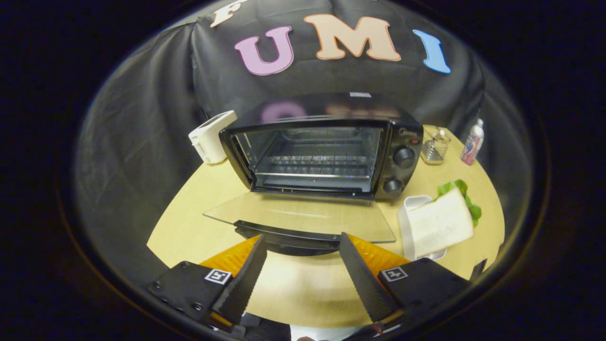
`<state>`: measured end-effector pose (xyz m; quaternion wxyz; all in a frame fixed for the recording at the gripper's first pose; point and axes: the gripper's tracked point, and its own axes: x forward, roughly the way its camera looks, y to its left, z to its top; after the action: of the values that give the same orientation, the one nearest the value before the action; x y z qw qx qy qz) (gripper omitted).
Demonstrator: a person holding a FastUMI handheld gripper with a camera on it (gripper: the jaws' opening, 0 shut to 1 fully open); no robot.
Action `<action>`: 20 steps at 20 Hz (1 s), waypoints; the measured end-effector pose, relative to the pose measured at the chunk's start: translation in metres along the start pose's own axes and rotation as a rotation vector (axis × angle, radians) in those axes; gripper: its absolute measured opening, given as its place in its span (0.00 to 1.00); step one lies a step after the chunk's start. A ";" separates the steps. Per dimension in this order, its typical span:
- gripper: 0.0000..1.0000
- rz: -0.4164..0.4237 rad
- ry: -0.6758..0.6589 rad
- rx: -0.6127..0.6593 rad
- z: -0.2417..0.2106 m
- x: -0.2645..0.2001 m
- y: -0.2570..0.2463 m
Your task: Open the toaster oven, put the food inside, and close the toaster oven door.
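Note:
A black toaster oven (326, 151) stands at the back of the round wooden table (189, 222). Its glass door (303, 215) lies folded down flat toward me, and the wire rack (317, 166) inside is bare. The door's dark handle (293, 239) lies just ahead of my fingertips. My gripper (303, 241) is open, with nothing between its fingers. To the right of the open door, a sandwich of white bread with green lettuce (442, 220) rests on a small white tray (408, 222).
A white appliance (210, 137) stands left of the oven. Behind the oven's right side are a wire basket (434, 148) and a small bottle (473, 142). The table's rounded edge runs close on both sides and in front.

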<state>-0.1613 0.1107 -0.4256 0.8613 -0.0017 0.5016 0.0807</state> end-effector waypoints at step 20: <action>0.96 -0.030 0.025 0.006 -0.017 0.048 -0.043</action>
<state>-0.1461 0.0734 -0.4790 0.8562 -0.0074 0.5123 0.0663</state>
